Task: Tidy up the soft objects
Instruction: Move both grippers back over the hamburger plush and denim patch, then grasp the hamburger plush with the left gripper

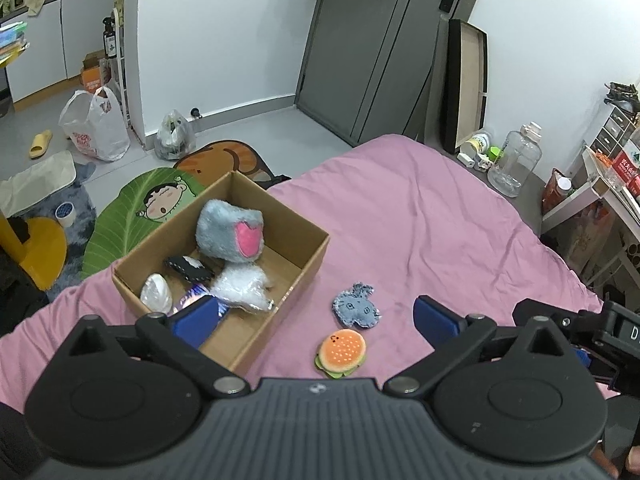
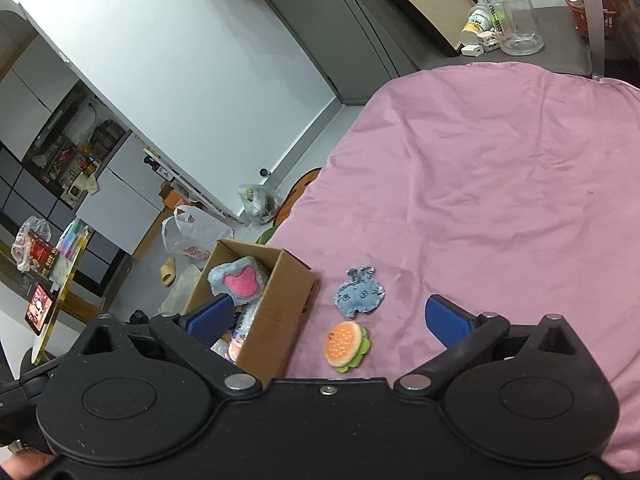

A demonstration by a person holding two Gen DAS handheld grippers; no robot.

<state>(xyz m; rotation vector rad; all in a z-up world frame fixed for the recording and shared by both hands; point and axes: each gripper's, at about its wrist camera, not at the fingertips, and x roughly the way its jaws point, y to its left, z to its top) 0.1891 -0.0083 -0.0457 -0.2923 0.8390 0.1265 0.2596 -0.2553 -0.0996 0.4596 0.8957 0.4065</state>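
Observation:
A cardboard box (image 1: 308, 264) stands on the pink bed sheet (image 1: 440, 220) and holds a grey plush paw with a pink pad (image 1: 232, 230), a white fluffy toy (image 1: 242, 286) and other small items. Beside it on the sheet lie a flat blue-grey bunny plush (image 1: 356, 311) and a small burger plush (image 1: 341, 353). My left gripper (image 1: 316, 322) is open and empty, above the box's near right corner and the two plushes. In the right wrist view the box (image 2: 276, 312), the bunny (image 2: 359, 292) and the burger (image 2: 346, 345) lie in front of my right gripper (image 2: 332, 320), which is open and empty.
The right gripper's body shows at the right edge of the left wrist view (image 1: 600, 340). The bed edge drops to a floor with cartoon mats (image 1: 152, 208) and plastic bags (image 1: 96, 126). A clear jug (image 1: 516, 160) and a shelf unit (image 1: 600, 184) stand at the right.

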